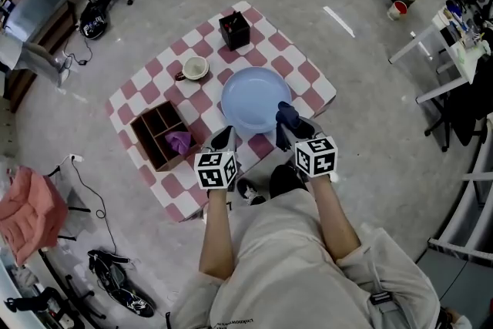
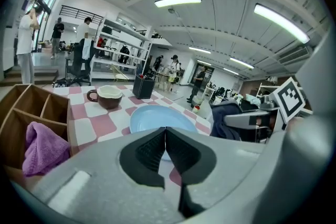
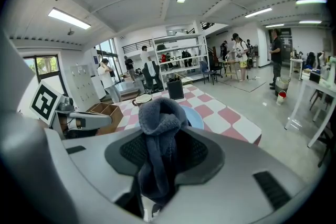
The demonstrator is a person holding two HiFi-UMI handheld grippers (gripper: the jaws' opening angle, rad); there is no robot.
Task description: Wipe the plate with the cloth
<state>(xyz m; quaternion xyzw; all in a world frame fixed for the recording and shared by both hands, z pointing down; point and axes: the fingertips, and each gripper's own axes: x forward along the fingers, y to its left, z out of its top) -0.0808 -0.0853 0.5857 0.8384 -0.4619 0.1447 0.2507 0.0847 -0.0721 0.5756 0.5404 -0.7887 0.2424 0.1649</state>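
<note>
Partly behind cloth (image 3: pixel 157 126), the plate (image 3: pixel 195 118)

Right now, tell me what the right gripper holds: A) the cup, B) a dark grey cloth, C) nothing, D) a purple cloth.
B: in the right gripper view the right gripper is shut on a dark grey cloth, which is bunched between its jaws.
</note>
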